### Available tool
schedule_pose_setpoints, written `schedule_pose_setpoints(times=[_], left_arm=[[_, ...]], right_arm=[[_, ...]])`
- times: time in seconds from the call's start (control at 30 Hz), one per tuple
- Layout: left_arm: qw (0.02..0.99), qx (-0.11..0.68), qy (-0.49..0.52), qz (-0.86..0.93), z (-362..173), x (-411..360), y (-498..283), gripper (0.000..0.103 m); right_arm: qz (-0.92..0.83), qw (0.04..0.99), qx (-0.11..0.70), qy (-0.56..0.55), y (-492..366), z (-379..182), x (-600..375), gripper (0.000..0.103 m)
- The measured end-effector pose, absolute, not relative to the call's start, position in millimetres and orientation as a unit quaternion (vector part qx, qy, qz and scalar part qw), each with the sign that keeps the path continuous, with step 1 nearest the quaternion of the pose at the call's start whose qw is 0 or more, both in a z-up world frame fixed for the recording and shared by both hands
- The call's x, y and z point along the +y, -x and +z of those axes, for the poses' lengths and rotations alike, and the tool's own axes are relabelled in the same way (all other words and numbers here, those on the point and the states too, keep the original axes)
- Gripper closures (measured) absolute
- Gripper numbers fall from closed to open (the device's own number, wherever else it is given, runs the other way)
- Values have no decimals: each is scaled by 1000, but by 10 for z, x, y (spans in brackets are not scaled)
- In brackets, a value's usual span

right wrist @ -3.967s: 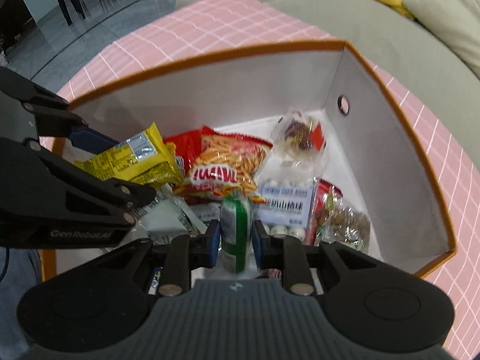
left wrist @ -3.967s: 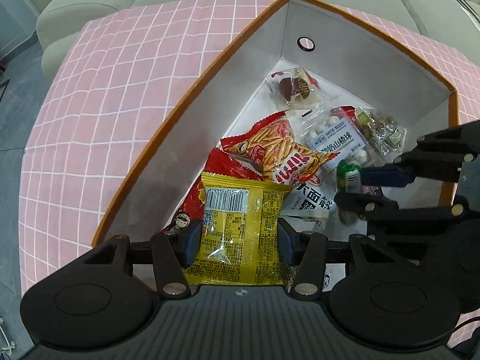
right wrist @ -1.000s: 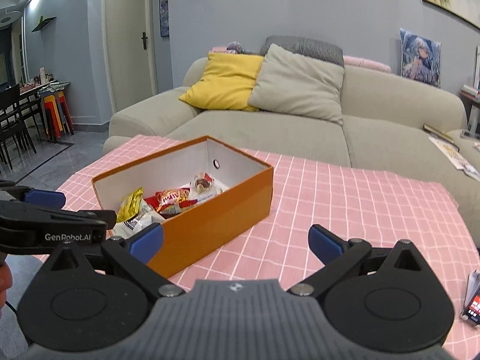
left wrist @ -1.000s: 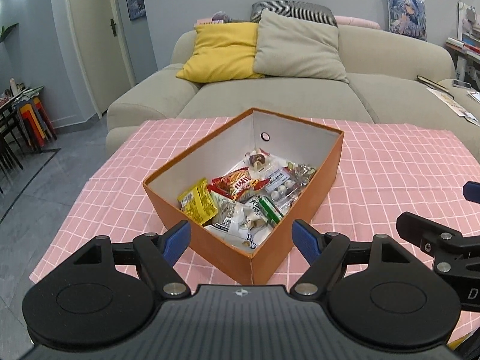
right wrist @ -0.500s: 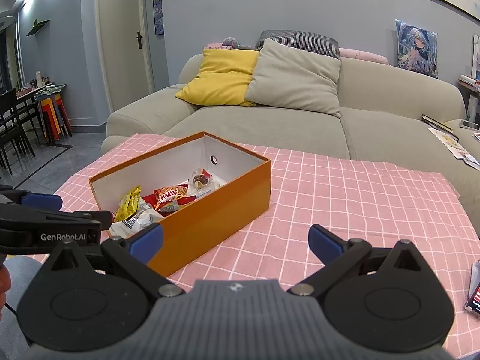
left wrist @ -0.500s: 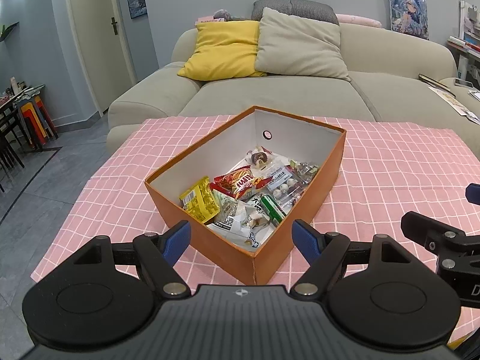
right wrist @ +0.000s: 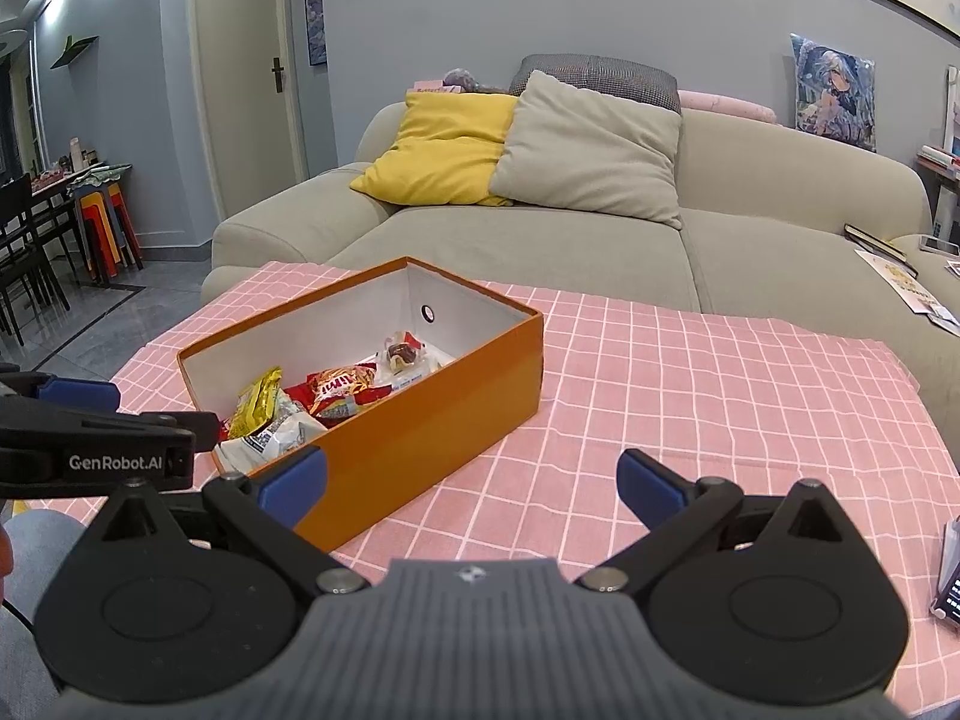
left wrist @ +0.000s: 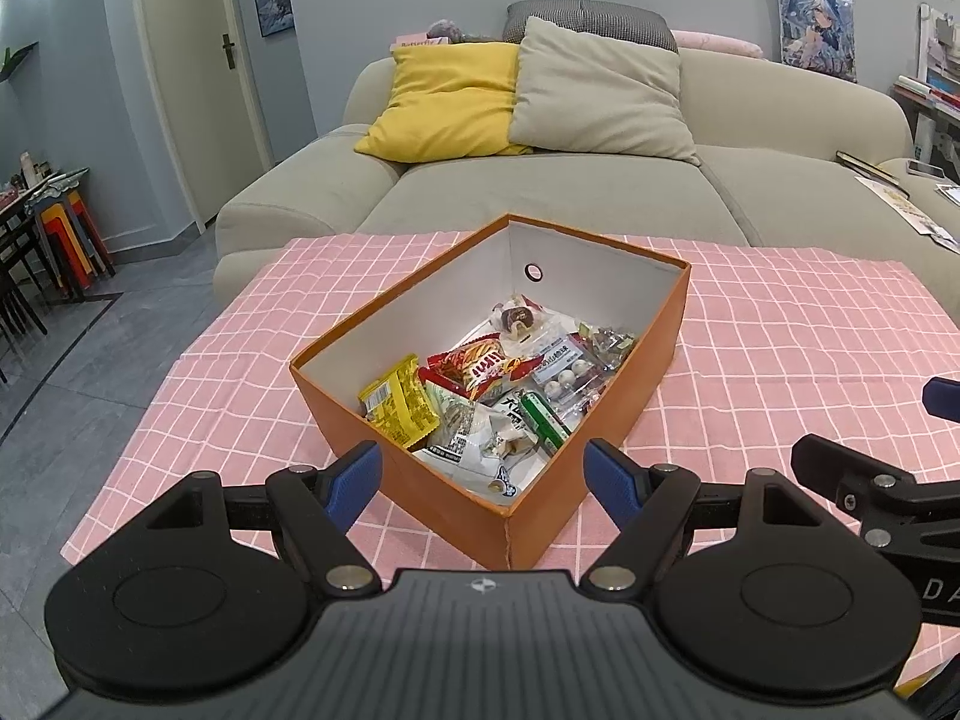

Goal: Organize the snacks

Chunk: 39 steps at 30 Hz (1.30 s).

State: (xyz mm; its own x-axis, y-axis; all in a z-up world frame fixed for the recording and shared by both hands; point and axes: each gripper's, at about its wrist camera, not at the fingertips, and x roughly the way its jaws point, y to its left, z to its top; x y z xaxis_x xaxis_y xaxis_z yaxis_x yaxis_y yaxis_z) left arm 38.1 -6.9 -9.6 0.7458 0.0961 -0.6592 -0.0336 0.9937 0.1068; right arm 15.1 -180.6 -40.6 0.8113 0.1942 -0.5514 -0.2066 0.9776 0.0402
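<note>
Orange box [left wrist: 624, 396] on the pink checked cloth [left wrist: 792, 330], open-topped, white inside, with a round hole [left wrist: 532, 270] in the far wall. Inside it, the snacks: yellow packet [left wrist: 399, 401] against the near left wall, red packet [left wrist: 474, 367] just beyond, touching it; clear wrap with a dark round sweet [left wrist: 517, 319] toward the far end; bag of white balls [left wrist: 564, 371] to the right, green stick [left wrist: 543, 415] just beside it, white bag [left wrist: 474, 450] in the near corner. All piled, overlapping, none over the rim.

Left gripper [left wrist: 483, 480] back from the box's near corner, blue pads [left wrist: 354, 483] spread wide, nothing between them, touching nothing. Corner of the box seen through the gap, but apart from both fingers.

Right gripper [right wrist: 471, 483] off to the box's right, over bare cloth, pads [right wrist: 651, 489] likewise wide apart and empty. Left pad in line with the box's orange side; contact not clear from this view.

Beyond the cloth, a grey sofa [right wrist: 750, 240] with a yellow cushion [right wrist: 447, 147] and a grey cushion [right wrist: 591, 150]. Phone [right wrist: 950, 582] at the cloth's right edge.
</note>
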Motion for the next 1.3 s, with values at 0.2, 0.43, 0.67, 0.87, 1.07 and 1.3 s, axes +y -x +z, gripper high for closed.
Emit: schedule_pose_setpoints(times=[0.2, 0.43, 0.67, 0.87, 1.07, 1.3], left_arm=[[934, 354, -43, 35, -78, -81, -380, 13], [934, 352, -42, 36, -54, -79, -373, 13], [934, 352, -42, 36, -49, -83, -373, 13], [934, 352, -42, 37, -47, -79, -365, 13], [934, 352, -43, 36, -52, -87, -362, 13], [934, 352, -44, 36, -55, -96, -355, 13]], right_arm=[[104, 953, 286, 11, -142, -403, -1810, 4], [106, 953, 283, 14, -129, -395, -1804, 4], [105, 953, 283, 14, -130, -393, -1807, 4], [105, 953, 283, 13, -127, -396, -1820, 4], [102, 953, 285, 15, -118, -404, -1816, 4], [97, 954, 285, 13, -117, -407, -1806, 4]])
